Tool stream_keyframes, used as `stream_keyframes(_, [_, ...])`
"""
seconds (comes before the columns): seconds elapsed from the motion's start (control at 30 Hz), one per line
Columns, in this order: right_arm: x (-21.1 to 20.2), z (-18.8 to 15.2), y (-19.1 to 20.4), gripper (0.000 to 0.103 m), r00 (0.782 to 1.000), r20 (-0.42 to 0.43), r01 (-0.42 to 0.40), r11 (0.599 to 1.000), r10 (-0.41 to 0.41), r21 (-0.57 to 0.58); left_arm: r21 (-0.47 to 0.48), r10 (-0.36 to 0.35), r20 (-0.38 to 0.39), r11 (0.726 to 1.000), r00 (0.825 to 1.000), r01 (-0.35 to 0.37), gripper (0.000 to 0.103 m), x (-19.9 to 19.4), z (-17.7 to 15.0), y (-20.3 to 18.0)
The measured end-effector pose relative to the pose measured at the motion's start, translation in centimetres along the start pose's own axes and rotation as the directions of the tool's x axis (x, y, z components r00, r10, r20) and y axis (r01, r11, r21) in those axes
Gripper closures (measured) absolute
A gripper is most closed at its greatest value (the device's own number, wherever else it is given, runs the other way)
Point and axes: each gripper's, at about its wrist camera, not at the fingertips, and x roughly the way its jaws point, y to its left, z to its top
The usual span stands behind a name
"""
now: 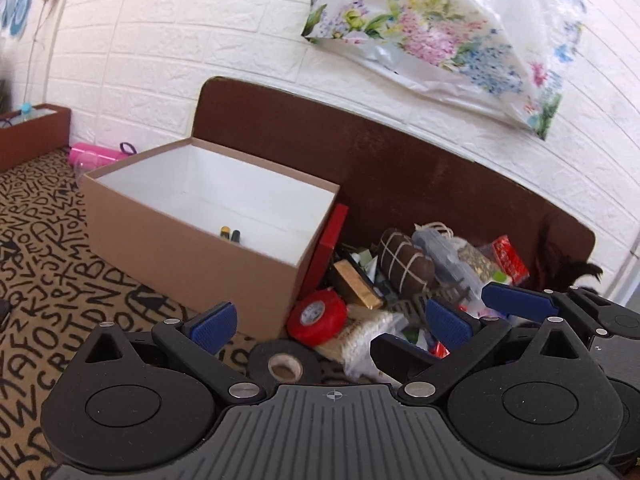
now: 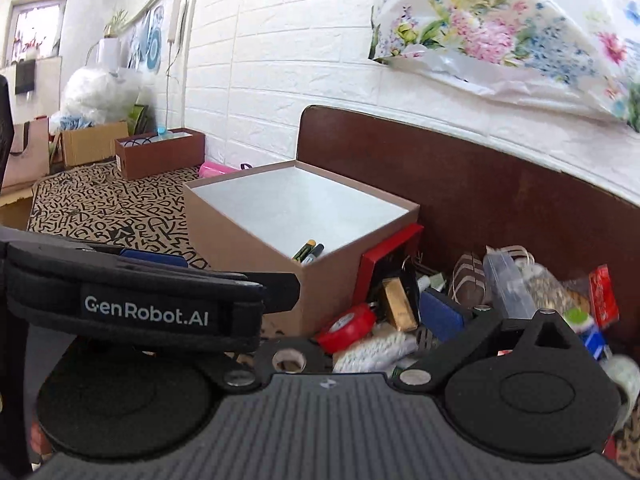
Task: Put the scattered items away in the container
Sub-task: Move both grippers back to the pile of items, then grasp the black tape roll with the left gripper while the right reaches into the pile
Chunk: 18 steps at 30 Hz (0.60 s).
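Left tool (image 1: 330, 322) agape, empty; right tool (image 2: 442, 316) state unclear; letter-print cloth (image 1: 48, 276), white brick wall (image 1: 224, 20)

"GenRobot.AI" on the black strap (image 2: 146, 314); scattered letters on the tablecloth (image 2: 108, 208).

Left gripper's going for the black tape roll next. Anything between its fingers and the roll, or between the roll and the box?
Nothing visible blocks the left gripper: its jaws stand open just above the black tape roll. The cardboard box is open-topped and close behind the roll; only its near wall must be cleared. The red tape roll lies beside, not across.
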Motion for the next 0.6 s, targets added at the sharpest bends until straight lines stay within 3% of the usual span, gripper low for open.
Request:
stream_keyframes(0.2, [-0.4,-5.2,1.1,0.001,0.997,-0.067,0.026,0.998,-0.022,0.062,0.033,-0.036,-0.133,0.999,0.99,0.041,0.0,0.5,-4.6,1.1])
stream_keyframes(0.3, [0.0,-7.6,1.3,0.001,0.991,-0.124,0.059,0.996,-0.051,0.061,0.069,0.018,-0.17,0.998,0.985,-0.006,0.0,1.6,-6.2,1.6])
stream_keyframes(0.4, [0.4,-9.2,0.6,0.002,0.98,-0.169,0.12,0.991,-0.108,0.063,0.042,0.026,-0.198,0.999,0.98,-0.019,0.0,3.1,-6.3,2.6])
stream_keyframes(0.5, [0.6,-10.0,-0.9,0.002,0.975,-0.191,0.14,0.981,-0.114,0.131,0.002,0.022,-0.207,1.0,0.978,-0.022,0.0,4.1,-5.7,3.5])
stream_keyframes(0.6, [1.0,-9.9,-1.9,0.002,0.976,-0.19,0.14,0.971,-0.103,0.196,0.022,0.053,-0.205,0.999,0.977,-0.05,0.0,5.2,-5.5,3.9])
